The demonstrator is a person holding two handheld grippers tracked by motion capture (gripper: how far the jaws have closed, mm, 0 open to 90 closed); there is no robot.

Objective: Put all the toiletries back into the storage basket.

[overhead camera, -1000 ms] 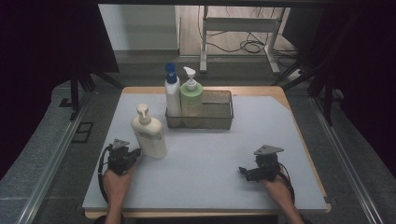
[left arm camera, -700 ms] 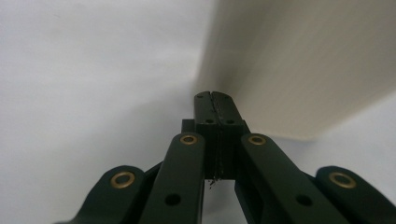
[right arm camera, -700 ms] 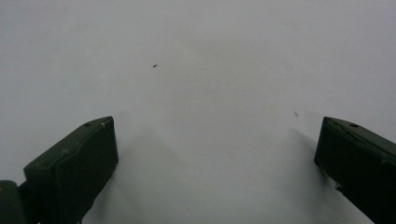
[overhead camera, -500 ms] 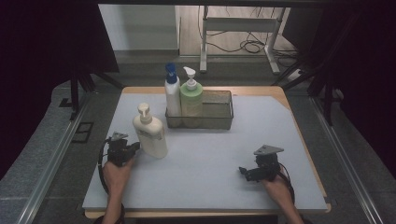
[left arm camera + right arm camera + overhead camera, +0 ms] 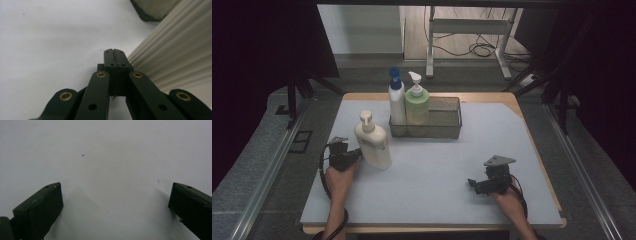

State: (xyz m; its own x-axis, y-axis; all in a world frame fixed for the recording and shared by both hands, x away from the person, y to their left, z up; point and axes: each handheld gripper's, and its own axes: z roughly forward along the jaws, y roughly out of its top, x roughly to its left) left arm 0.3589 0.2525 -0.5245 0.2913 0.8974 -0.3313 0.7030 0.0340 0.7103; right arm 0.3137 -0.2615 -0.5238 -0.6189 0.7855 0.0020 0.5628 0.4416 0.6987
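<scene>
High view, scene: a table (image 5: 522, 165) under a pale mat carries a cream pump bottle (image 5: 373, 141), a wire basket (image 5: 447, 122) and two hand-held grippers.
Cream pump bottle, place: on the left half of the table, between the left edge and the basket, nearer the far edge than the near one.
Cream pump bottle, long axis: upright, base on the mat, pump head on top; the nozzle looks turned toward the far edge, though it is too small to be sure.
Left gripper (image 5: 353, 158): held near the left edge, pointing across toward the right edge, its tip just beside the lower part of the bottle; whether it touches cannot be told.
Left gripper view, jaws: the two pads (image 5: 117, 58) are pressed flat together with nothing between them; the ribbed cream bottle wall (image 5: 180, 62) stands close on the right of the picture.
Right gripper (image 5: 473, 184): low over the mat toward the near right corner, a grey three-cornered plate on top, well apart from the bottle.
Right gripper view, jaws: spread wide, bare mat between them, gripping nothing.
Basket: at the middle of the far edge, holding a white bottle with a blue pump (image 5: 396, 102) and a green bottle with a white pump (image 5: 417, 102), both upright at its left end.
</scene>
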